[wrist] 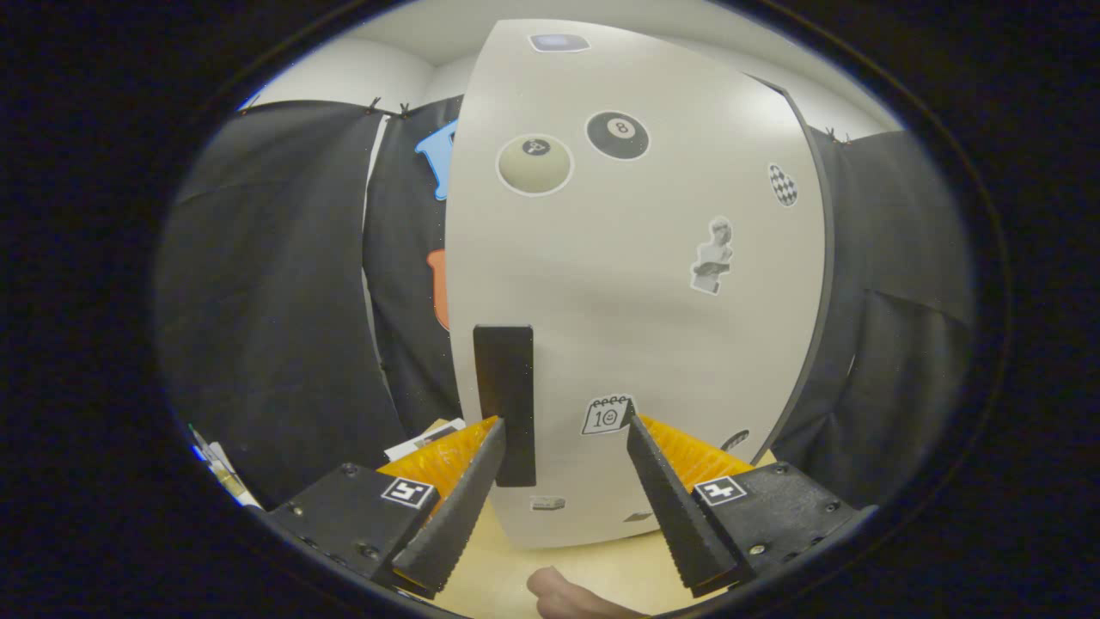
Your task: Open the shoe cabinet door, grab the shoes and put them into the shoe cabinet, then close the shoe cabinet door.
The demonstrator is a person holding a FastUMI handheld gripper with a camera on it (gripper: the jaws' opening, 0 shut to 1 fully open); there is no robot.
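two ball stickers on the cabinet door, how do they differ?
The pale ball sticker is cream-coloured; the black ball sticker is dark with a white spot marked 8. The pale one sits lower and nearer the handle side of the door; the black one sits higher and more toward the door's middle. The pale one looks slightly larger. Both are round billiard-ball stickers with white outlines, lying flat on the door. The gripper is open, its fingers just short of the handle.

"8" on black ball sticker [617,135], "10" on calendar sticker [608,415], both on cabinet door [636,327].
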